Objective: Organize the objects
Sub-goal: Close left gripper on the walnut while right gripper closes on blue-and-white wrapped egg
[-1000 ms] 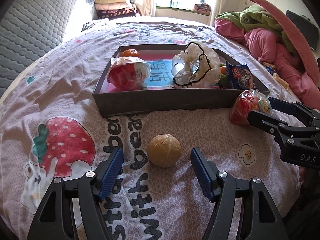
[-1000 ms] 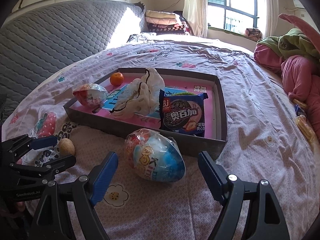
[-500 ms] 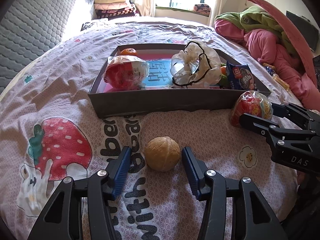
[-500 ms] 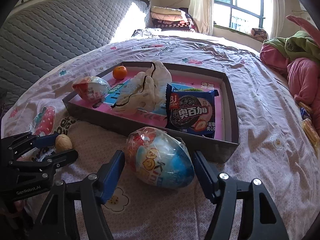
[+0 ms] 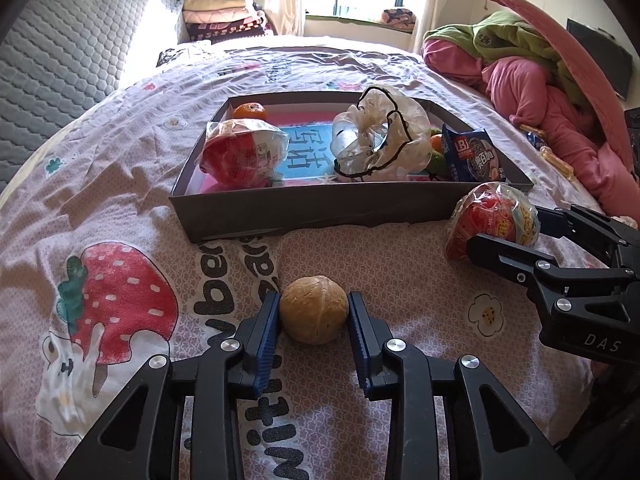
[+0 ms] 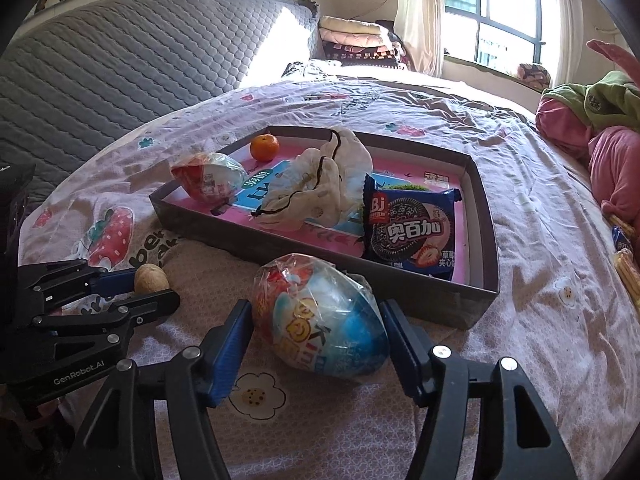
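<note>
Walnut [image 5: 313, 309] sits on the bed sheet [image 5: 120, 184], just in front of the gray tray [image 5: 312, 210]. It is round and brown, and it can roll. The left gripper [image 5: 313, 314] has a blue pad on each side of it, and its jaws are closing. The pads look like they just touch the nut on both sides, so the pinch is only starting.

To do this well, I think the pads should meet the nut at its widest part. If they grab too high, the nut may pop out. A soft, slow squeeze is best, then a lift straight up.

Next to it, near the tray's corner, lies a big toy egg [image 6: 324, 316] in crinkly wrap. The right gripper [image 6: 318, 340] is around it, with jaws partly spread. Its pads sit right beside the egg, maybe touching the wrap. I cannot tell if they press yet. The wrap is slippery, so the hold should be on the egg's fat middle.

Inside the tray there is another egg [image 5: 242, 150], an orange [image 5: 250, 112], a crumpled bag [image 5: 380, 140] and a cookie pack [image 6: 412, 228]. The free spots look like the best places to drop things.
</note>
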A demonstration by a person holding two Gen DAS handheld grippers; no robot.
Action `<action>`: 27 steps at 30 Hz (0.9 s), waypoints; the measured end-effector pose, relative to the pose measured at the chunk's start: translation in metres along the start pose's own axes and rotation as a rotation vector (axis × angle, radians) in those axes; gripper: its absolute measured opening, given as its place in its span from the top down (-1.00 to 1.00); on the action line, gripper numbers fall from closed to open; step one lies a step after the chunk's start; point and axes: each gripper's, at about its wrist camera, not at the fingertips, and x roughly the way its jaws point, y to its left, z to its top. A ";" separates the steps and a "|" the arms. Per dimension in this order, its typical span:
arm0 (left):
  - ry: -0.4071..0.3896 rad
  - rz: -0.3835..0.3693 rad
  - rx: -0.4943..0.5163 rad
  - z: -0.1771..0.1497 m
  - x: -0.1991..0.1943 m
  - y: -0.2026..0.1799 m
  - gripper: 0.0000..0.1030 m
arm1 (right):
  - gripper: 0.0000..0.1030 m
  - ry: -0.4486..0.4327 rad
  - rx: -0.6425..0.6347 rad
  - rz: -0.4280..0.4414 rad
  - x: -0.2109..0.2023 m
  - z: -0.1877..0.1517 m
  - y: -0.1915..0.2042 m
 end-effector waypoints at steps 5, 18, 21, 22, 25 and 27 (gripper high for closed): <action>-0.019 -0.004 0.014 0.003 -0.007 -0.005 0.35 | -0.25 -0.021 0.013 0.013 -0.005 0.001 -0.001; -0.077 -0.001 0.015 0.026 -0.026 -0.008 0.35 | -0.25 -0.147 0.042 0.032 -0.033 0.012 -0.001; -0.095 0.003 0.015 0.035 -0.029 -0.008 0.35 | -0.25 -0.181 0.051 0.028 -0.040 0.016 -0.001; -0.101 0.006 0.017 0.038 -0.029 -0.009 0.35 | -0.25 -0.185 0.054 0.029 -0.042 0.018 -0.002; -0.113 0.009 0.012 0.050 -0.031 -0.008 0.35 | -0.25 -0.208 0.065 0.015 -0.046 0.024 -0.006; -0.129 0.020 0.016 0.059 -0.034 -0.007 0.35 | -0.25 -0.227 0.076 0.010 -0.050 0.029 -0.009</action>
